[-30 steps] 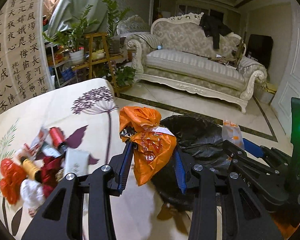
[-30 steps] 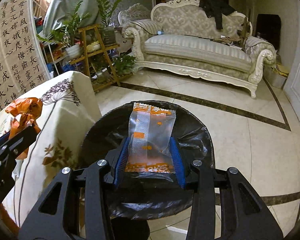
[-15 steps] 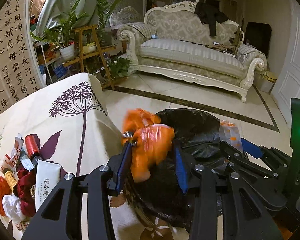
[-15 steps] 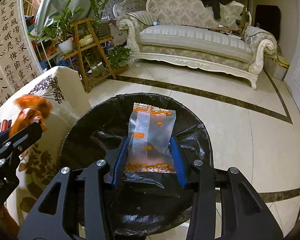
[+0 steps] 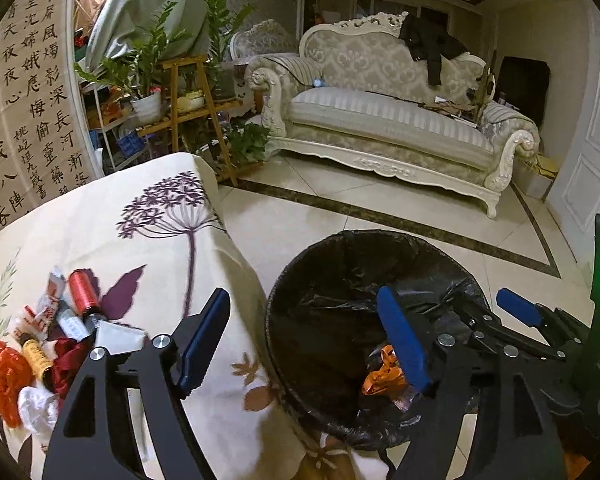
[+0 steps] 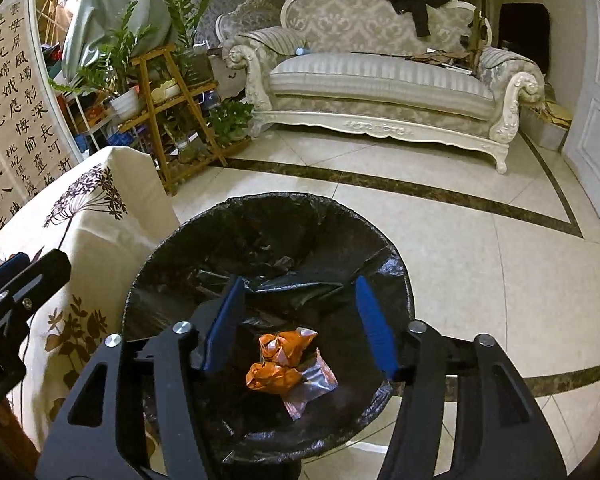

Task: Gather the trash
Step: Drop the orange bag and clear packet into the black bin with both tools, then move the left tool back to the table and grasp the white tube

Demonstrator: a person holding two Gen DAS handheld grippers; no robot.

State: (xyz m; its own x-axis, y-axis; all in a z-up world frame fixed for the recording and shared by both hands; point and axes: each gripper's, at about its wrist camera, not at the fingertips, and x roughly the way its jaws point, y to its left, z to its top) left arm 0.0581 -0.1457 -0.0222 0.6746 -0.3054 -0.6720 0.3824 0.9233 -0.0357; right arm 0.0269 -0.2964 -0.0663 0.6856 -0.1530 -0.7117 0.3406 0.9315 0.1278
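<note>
Tiled floor holds a black-lined bin (image 6: 268, 240) beside the cloth-covered table (image 5: 112, 216). Orange bag (image 6: 276, 368) and clear wrapper (image 6: 312, 384), clamped a second ago, now lie in the bin. Both grippers, left (image 5: 304, 336) and right (image 6: 300, 324), have just been opening; they tilt down over the bin, jaws wide and empty. More trash (image 5: 40, 344) sits on the table.

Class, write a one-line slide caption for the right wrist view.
Right gripper, fingers just opened and empty, above the black-lined bin holding the orange bag and clear wrapper.
</note>
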